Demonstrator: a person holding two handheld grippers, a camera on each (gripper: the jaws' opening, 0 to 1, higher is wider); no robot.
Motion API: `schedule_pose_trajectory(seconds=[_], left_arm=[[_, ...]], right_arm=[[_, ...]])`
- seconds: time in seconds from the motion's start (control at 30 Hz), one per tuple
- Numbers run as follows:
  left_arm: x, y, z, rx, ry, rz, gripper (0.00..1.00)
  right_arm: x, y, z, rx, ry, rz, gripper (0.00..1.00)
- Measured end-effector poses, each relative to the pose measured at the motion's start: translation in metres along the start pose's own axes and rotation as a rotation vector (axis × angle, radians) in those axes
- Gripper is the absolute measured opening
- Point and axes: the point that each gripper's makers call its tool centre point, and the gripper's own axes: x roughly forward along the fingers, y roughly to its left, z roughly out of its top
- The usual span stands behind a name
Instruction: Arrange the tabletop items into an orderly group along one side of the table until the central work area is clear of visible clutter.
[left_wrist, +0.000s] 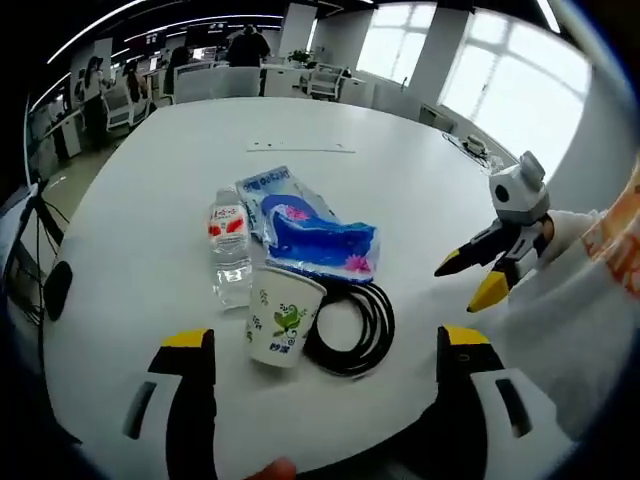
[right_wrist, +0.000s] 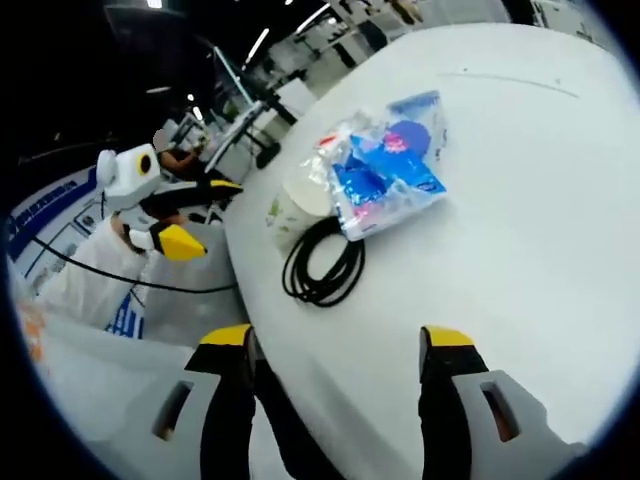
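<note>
We hold both grippers, left (left_wrist: 325, 345) and right (right_wrist: 338, 342), wide open and empty near the paper cup (left_wrist: 283, 317), which touches the coiled black cable (left_wrist: 355, 325), water bottle (left_wrist: 230, 250) and blue tissue pack (left_wrist: 310, 225).

White worktop (left_wrist: 420, 180) with one tight cluster: water bottle (left_wrist: 230, 250), paper cup (left_wrist: 283, 318), blue packet (left_wrist: 315, 235) and coiled black cable (left_wrist: 358, 325), all touching or just beside. Bare surface lies from 12 to 3 o'clock of the cluster. The right gripper (left_wrist: 475, 272) hangs at 3 o'clock, apart from the cable.

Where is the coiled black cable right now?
In the left gripper view the black cable lies on the white table, right of the paper cup and just below the blue tissue pack.
</note>
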Motion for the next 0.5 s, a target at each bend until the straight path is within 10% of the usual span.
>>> schedule_pose_trajectory(seconds=[0.5], left_arm=[[-0.002, 0.004, -0.013, 0.006, 0.034, 0.003, 0.93]], right_arm=[[0.009, 0.006, 0.001, 0.016, 0.006, 0.018, 0.64]])
